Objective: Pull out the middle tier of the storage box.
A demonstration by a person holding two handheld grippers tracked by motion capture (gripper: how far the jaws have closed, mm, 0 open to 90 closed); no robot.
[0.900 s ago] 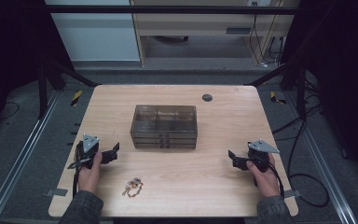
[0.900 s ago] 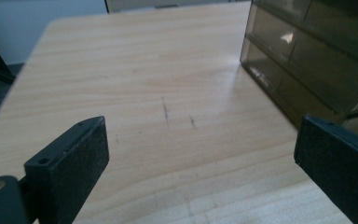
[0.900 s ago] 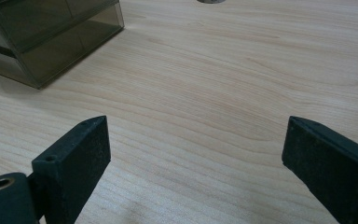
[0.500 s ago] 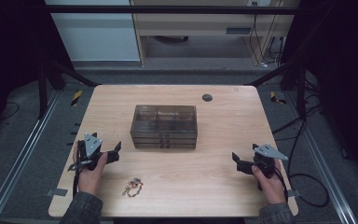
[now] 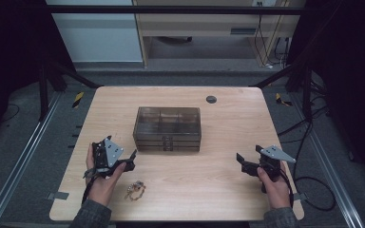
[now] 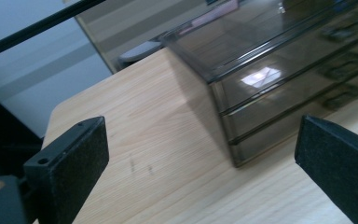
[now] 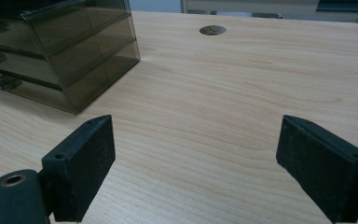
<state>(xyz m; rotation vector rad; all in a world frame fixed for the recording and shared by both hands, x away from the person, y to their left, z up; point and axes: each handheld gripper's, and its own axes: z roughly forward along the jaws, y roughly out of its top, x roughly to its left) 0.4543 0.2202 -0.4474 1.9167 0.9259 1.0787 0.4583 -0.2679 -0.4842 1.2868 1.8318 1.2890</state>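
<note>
Left claw sat at the left of the wooden surface, jaws apart with nothing between them, just off the left front corner of the smoky drawer box; a small tangle of jewellery lay near it, toward the front edge. The drawer box stood mid-surface, drawers closed, with a round grommet behind it to the right. Right claw was well apart from the box at the right, jaws apart over bare wood, pointing leftward.
</note>
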